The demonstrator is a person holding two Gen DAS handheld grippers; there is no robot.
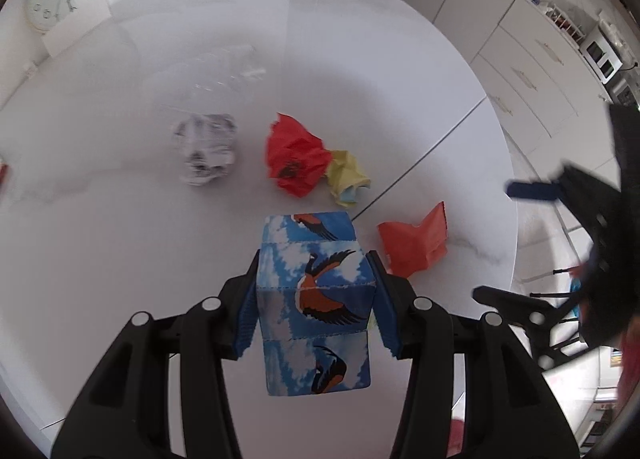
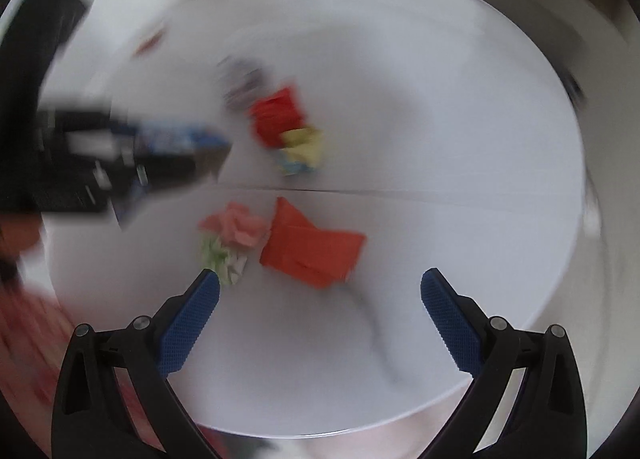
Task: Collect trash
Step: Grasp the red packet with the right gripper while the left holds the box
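My left gripper (image 1: 316, 299) has its blue pads clamped on the two sides of the blue box with the bird print (image 1: 316, 299), which hangs between the jaws above the white round table (image 1: 120, 239); I judge the grip sound, since the pads sit square on flat faces, so the thing to do well now is to keep the squeeze steady and carry the box level, without tilting it out of the pads. My right gripper (image 2: 320, 299) stands wide with nothing between its jaws, low over the table near the orange folded packet (image 2: 316, 251) and the pink and green crumple (image 2: 232, 239) just beside it. Further off lie the red crumpled paper (image 1: 296, 155) touching the yellow wad (image 1: 346, 175), and the grey printed ball (image 1: 206, 147). That view is blurred, so I should steady before closing on the packet
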